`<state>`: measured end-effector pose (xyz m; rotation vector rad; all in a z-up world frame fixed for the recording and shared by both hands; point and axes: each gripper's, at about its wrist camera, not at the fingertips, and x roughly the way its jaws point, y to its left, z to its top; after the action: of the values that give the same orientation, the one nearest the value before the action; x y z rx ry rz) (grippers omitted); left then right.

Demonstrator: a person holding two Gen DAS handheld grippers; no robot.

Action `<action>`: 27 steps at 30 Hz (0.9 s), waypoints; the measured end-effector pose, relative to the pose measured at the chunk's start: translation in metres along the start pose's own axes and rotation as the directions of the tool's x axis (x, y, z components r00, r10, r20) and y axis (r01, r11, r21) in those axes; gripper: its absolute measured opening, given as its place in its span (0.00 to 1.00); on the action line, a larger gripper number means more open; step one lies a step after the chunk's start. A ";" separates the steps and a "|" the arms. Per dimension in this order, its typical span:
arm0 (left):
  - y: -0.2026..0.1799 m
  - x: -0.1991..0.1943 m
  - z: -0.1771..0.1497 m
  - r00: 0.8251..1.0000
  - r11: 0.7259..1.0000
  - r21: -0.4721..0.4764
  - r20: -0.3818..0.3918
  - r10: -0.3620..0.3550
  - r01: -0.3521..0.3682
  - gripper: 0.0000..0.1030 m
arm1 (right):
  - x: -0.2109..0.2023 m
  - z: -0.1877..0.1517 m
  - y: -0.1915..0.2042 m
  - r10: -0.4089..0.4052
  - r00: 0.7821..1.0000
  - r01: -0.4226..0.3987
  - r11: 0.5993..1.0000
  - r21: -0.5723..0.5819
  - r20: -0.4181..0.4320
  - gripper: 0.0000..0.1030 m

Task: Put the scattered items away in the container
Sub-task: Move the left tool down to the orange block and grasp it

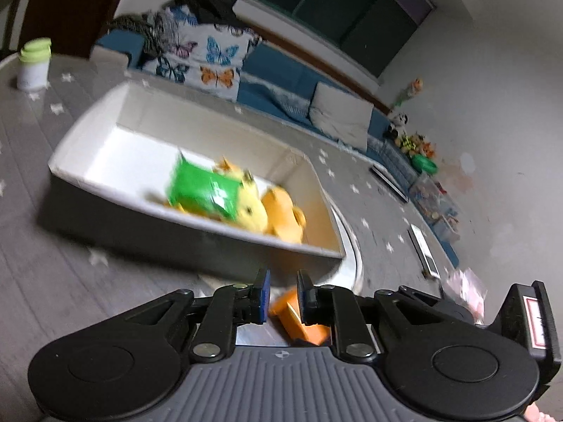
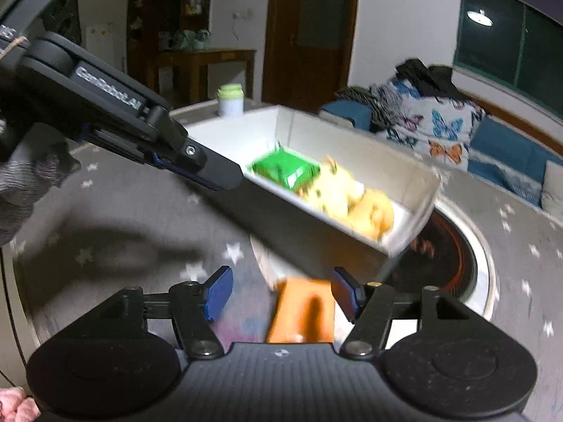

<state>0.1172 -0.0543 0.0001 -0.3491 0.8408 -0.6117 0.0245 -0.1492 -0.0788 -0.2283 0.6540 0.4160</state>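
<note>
White box (image 1: 197, 232) holds one green packet (image 1: 204, 190), two yellow-orange plush toys (image 1: 267, 211).

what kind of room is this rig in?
Looks like a home living room: a blue sofa with a butterfly-print quilt under a window, a wooden door, and stuffed toys along the wall.

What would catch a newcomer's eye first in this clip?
The white box on the grey starred table, holding a bright green packet and yellow and orange plush toys. Closer in, an orange block lies on the table between the open right gripper fingers.
</note>
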 end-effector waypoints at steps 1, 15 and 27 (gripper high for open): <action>0.000 0.004 -0.002 1.000 1.000 -0.007 -0.013 -0.002 0.002 0.21 | 0.001 -0.004 0.000 -0.008 1.000 0.008 1.000 0.004 -0.008 0.62; -0.003 0.044 -0.022 0.992 0.996 -0.083 -0.125 -0.032 0.022 0.22 | 0.012 -0.028 -0.008 -0.008 0.997 0.013 0.997 0.078 -0.074 0.51; -0.005 0.048 -0.030 0.989 0.996 -0.084 -0.145 -0.032 0.019 0.19 | 0.005 -0.032 -0.004 0.006 0.998 0.000 0.994 0.109 -0.059 0.45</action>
<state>0.1164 -0.0895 -0.0445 -0.3940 1.0062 -0.6331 0.0127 -0.1617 -0.1062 -0.1364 0.7331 0.3761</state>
